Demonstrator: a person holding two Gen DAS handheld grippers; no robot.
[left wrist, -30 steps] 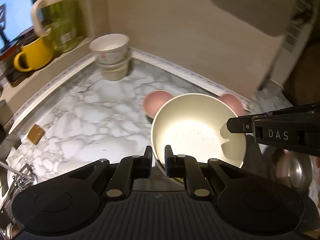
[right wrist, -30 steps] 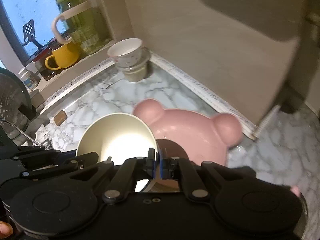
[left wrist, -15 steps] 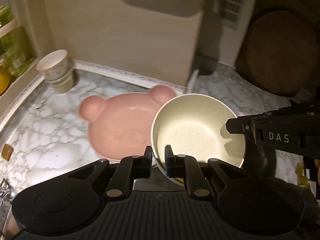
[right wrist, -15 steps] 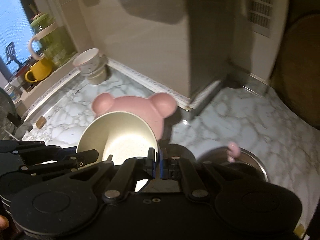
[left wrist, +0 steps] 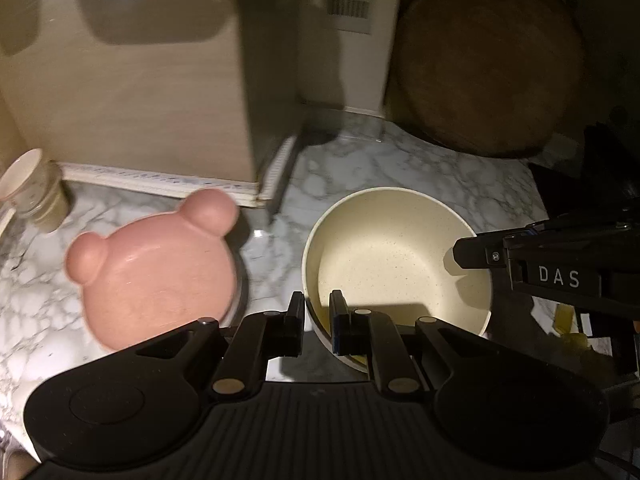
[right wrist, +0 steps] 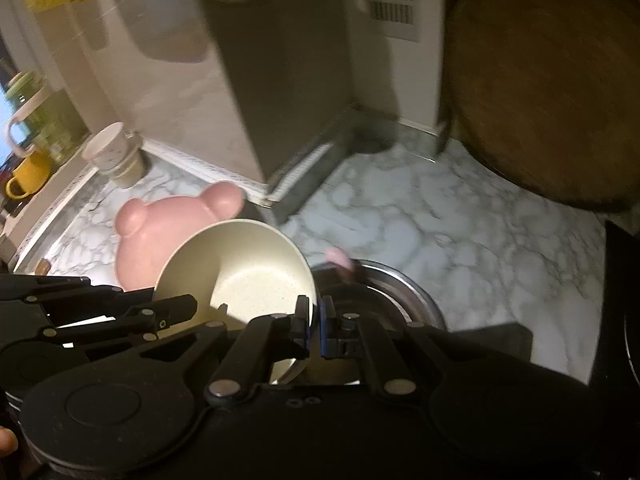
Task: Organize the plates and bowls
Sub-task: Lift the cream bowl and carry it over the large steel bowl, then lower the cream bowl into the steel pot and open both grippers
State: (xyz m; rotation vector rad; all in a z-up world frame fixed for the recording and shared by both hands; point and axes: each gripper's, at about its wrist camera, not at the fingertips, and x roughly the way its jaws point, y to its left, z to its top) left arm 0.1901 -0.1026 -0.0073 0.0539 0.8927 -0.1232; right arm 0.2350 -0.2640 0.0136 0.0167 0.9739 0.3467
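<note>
I hold a cream speckled bowl (left wrist: 396, 256) above the marble counter with both grippers. My left gripper (left wrist: 317, 308) is shut on the bowl's near rim, one finger inside and one outside. From the right, my right gripper (left wrist: 460, 254) pinches the opposite rim. In the right wrist view that right gripper (right wrist: 316, 314) is shut on the cream bowl (right wrist: 248, 276), and the left gripper (right wrist: 176, 306) reaches in from the left. A pink bear-shaped plate (left wrist: 156, 268) lies on the counter to the left of the bowl, and the pink plate (right wrist: 160, 224) shows behind it.
A steel bowl (right wrist: 404, 292) with a pink piece (right wrist: 338, 258) at its rim sits just right of the held bowl. Stacked cups (right wrist: 116, 156) stand at the wall corner, a yellow mug (right wrist: 28, 174) on the sill. A round wooden board (left wrist: 488, 60) leans at the back right.
Both grippers have carried the cream bowl to the right along the counter. The pink plate and the cups have slid left in view, and the wooden board has come into sight.
</note>
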